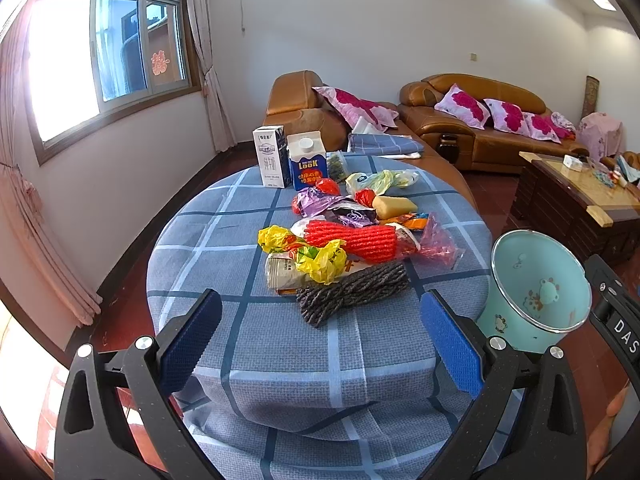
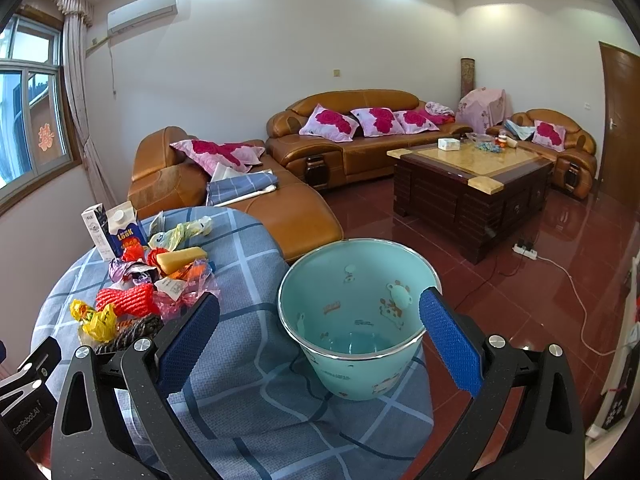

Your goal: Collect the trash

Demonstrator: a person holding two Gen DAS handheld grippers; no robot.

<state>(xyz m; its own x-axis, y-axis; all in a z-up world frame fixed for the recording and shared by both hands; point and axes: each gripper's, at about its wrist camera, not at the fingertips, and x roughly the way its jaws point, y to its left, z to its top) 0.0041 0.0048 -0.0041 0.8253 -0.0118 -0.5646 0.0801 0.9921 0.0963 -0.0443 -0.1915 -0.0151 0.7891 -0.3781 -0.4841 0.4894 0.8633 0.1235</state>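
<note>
Left gripper (image 1: 320, 336) fingers spread wide, holding nothing, above bare tablecloth (image 1: 224, 248); trash pile (image 1: 340, 240) sits ahead of the fingertips, grey knitted piece (image 1: 352, 292) nearest, milk cartons (image 1: 288, 158) at the far edge. Right gripper (image 2: 320, 338) also wide apart and empty, the mint bin (image 2: 356, 320) between its fingers, not touched; pile lies left of its left finger.

Left gripper (image 1: 320, 344) above the cloth-covered table (image 1: 200, 264), jaws spread wide and empty.
Directly ahead of the fingers lay a grey knitted cloth (image 1: 352, 294), with a red knitted cloth (image 1: 354, 240) and yellow wrappers (image 1: 320, 260) beyond; a mint bin (image 1: 536, 280) stood to the right.
</note>
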